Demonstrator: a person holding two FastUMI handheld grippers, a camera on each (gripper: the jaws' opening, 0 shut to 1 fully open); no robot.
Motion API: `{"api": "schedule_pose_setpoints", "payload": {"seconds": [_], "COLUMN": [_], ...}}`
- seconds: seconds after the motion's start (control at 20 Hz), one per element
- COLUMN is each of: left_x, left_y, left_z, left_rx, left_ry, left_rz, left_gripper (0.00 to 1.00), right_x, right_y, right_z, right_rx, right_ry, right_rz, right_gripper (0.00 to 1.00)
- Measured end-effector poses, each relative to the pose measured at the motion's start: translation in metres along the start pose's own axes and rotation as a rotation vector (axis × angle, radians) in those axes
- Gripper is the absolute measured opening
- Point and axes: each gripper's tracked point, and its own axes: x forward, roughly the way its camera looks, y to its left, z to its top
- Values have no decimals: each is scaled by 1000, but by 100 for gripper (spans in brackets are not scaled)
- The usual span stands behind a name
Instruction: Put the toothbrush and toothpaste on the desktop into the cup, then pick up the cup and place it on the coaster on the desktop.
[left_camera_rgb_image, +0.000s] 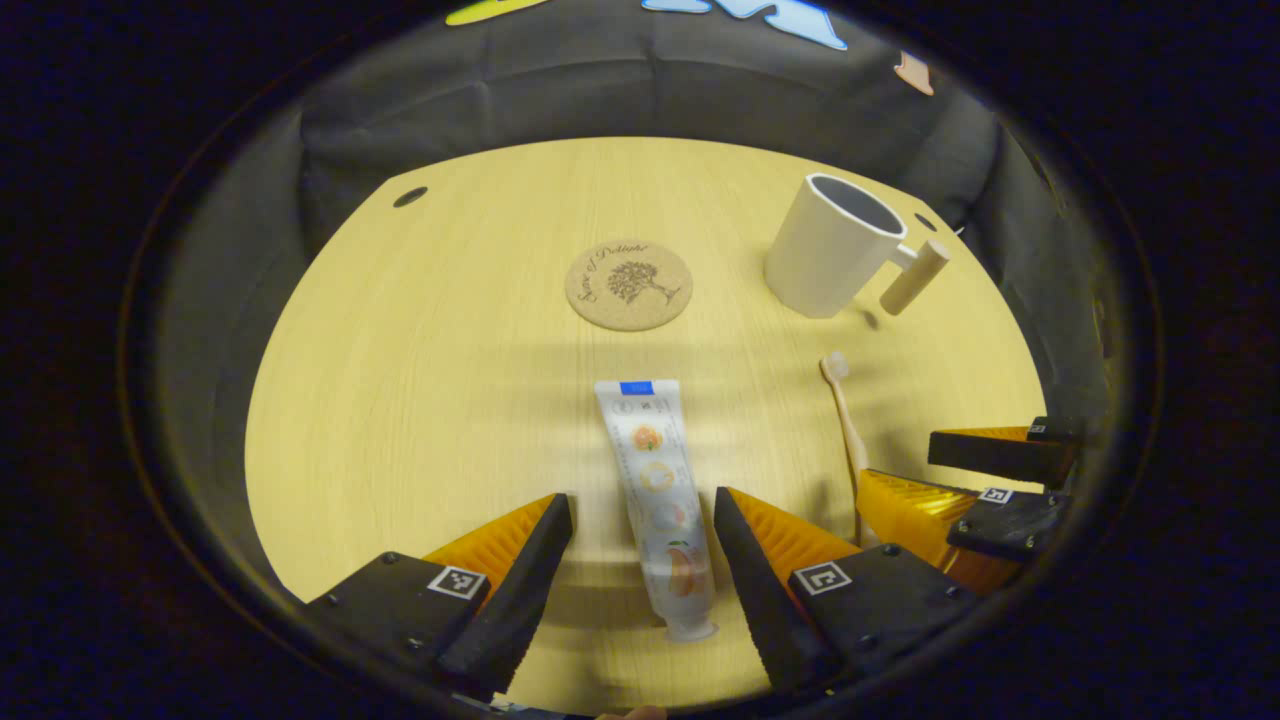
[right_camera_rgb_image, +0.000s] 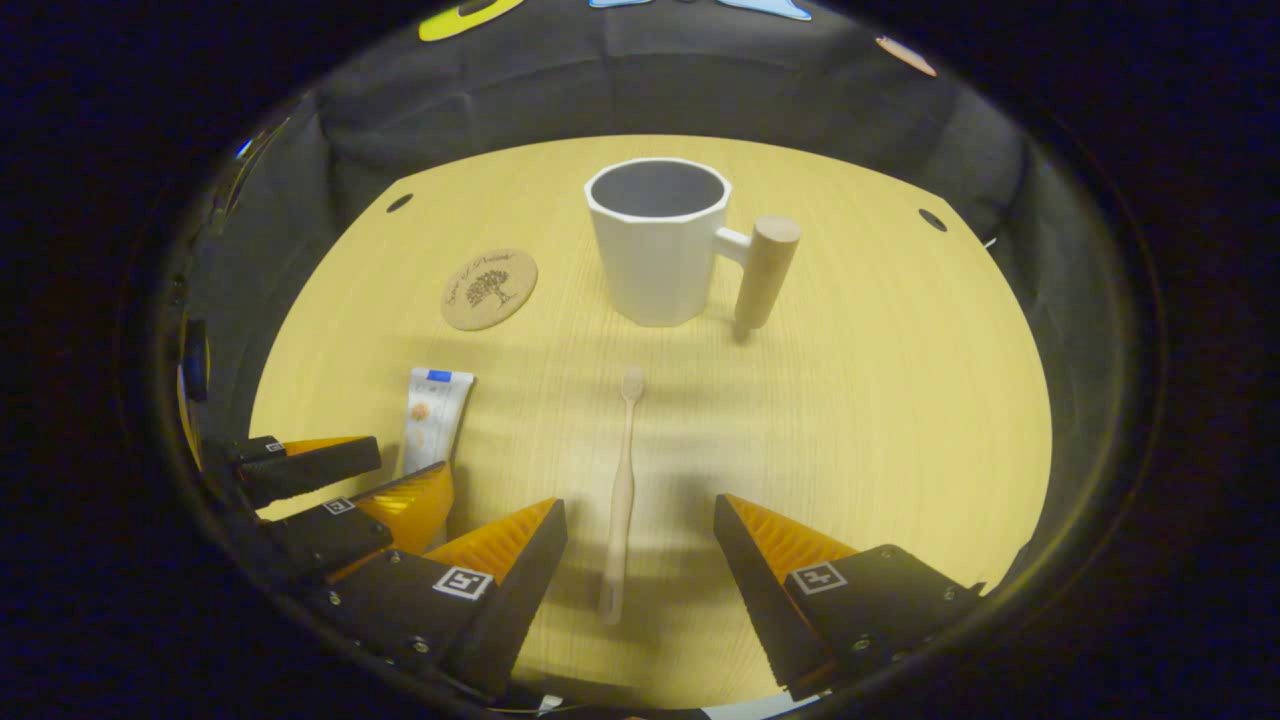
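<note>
Lying flat on the table (left_camera_rgb_image: 420, 400), the toothpaste (left_camera_rgb_image: 655, 480) runs between the spread fingers of the left tool (left_camera_rgb_image: 640, 560), cap end nearest the camera at 6 o'clock and crimped tail toward 12. The toothbrush (right_camera_rgb_image: 620, 500) sits likewise between the wide-open fingers of the right tool (right_camera_rgb_image: 640, 560), head pointing to 12 o'clock at the cup (right_camera_rgb_image: 660, 245). Neither tool touches its item.

The tube looks soft and light; squeezed mid-body it would likely dent and slip, so the firmer shoulder near the cap seems the better hold. The brush appears thin, stiff and very light, lying low on the wood, so I judge the fingers must come right down to the surface and pinch the handle's middle.

The cup stands upright and empty, its wooden peg handle at 3 o'clock in the right gripper view. It is probably the heaviest piece. The cork coaster (right_camera_rgb_image: 490, 288) lies bare at its 9 o'clock.
</note>
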Motion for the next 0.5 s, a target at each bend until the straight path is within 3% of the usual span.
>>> {"api": "schedule_pose_setpoints", "payload": {"seconds": [0.3, 0.35, 0.5], "left_x": [13, 14, 14], "left_y": [5, 4, 5], "left_z": [-4, -4, -3], "left_rx": [-2, -9, -23], "left_ry": [29, 29, 25], "left_rz": [47, 52, 58], "left_gripper": [100, 92, 97], "right_x": [15, 18, 20], "right_y": [-2, -2, -2], "right_z": [-8, -12, -17], "right_rx": [-15, -19, -37], "right_ry": [67, 82, 96], "right_rz": [-23, -25, -35], "right_gripper": [92, 92, 93]}}
